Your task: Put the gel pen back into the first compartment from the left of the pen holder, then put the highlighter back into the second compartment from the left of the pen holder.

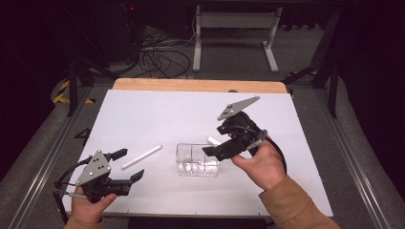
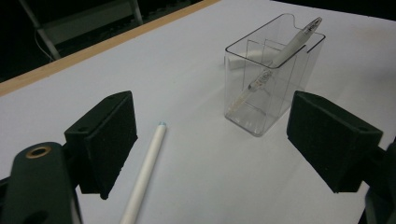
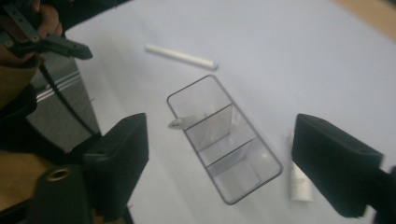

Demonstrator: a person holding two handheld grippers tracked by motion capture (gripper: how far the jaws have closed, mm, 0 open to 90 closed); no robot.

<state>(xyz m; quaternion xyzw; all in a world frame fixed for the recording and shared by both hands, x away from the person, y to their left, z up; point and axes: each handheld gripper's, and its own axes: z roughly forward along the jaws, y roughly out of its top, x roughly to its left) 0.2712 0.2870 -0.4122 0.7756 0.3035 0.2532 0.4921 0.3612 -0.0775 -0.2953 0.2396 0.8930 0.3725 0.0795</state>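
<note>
A clear plastic box with dividers (image 1: 185, 165) stands near the middle of the white table. A clear pen (image 2: 280, 56) leans inside it, its top end past the rim; its tip (image 3: 180, 122) pokes out of one compartment. A white pen (image 1: 142, 157) lies flat to the left of the box. My right gripper (image 1: 215, 149) hovers above the box's right end, open, with nothing between its pads (image 3: 122, 161); the box (image 3: 252, 128) lies below them. My left gripper (image 1: 133, 163) is open low at the front left, with the white pen (image 2: 144, 172) lying in front of its jaws.
A short white stick (image 3: 299, 182) lies on the table against the far side of the box (image 2: 280, 93). The table's wooden far edge (image 1: 200, 85) borders a floor with cables and a stand. The other hand's gripper (image 3: 60, 44) shows beyond the white pen (image 3: 180, 56).
</note>
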